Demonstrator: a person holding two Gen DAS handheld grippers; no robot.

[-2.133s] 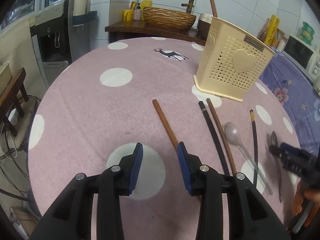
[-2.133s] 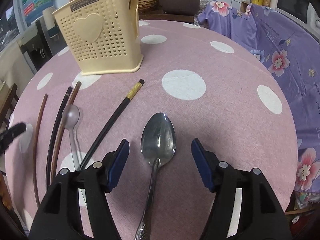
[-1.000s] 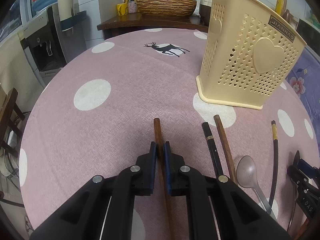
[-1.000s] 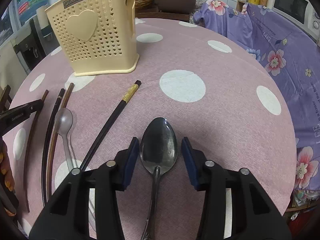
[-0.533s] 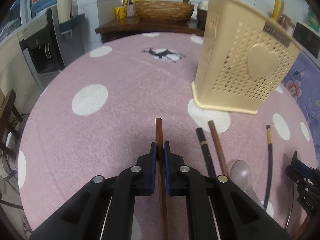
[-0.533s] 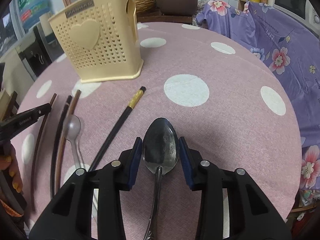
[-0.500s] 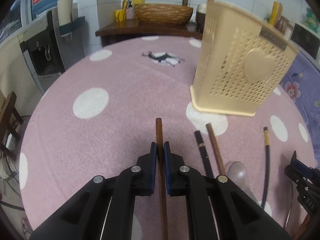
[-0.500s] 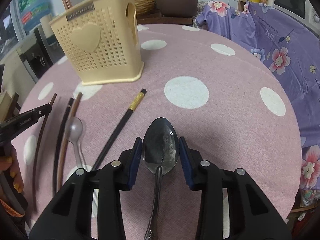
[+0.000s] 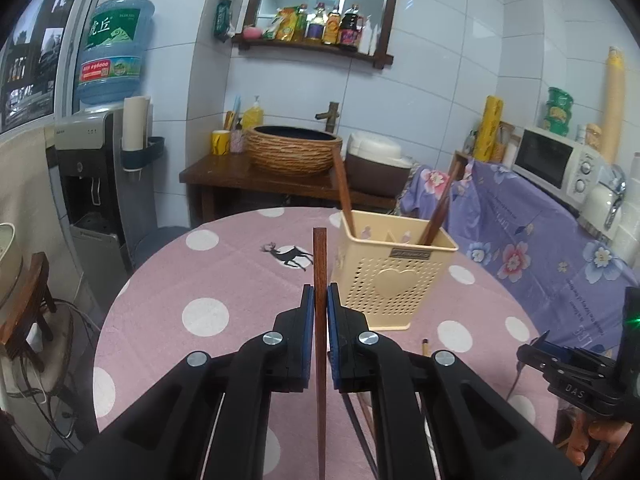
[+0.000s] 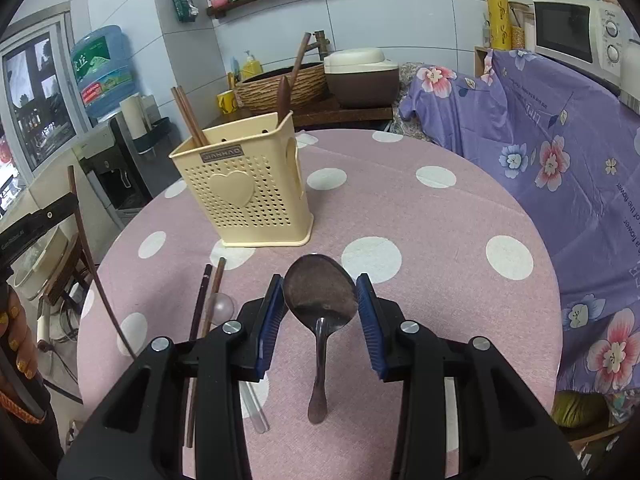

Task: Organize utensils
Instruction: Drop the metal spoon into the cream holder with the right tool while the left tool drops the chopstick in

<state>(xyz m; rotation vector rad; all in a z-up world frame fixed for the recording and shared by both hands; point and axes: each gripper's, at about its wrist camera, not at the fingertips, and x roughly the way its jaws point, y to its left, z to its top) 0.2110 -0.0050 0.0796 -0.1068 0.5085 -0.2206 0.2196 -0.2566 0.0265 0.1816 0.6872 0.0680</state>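
left gripper: jaws clamped on brown chopstick, lifted clear of bench, left of utensil basket | right gripper: jaws gripping metal spoon bowl, raised in front of basket | two chopsticks, clear spoon on bench

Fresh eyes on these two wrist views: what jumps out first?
Each gripper has a utensil clamped dead centre: the left gripper pinches a brown wooden chopstick, the right gripper a dark metal spoon by its bowl. Behind both, the cream perforated plastic utensil holder with a heart stands on the pink polka-dot tablecloth, already holding chopsticks.
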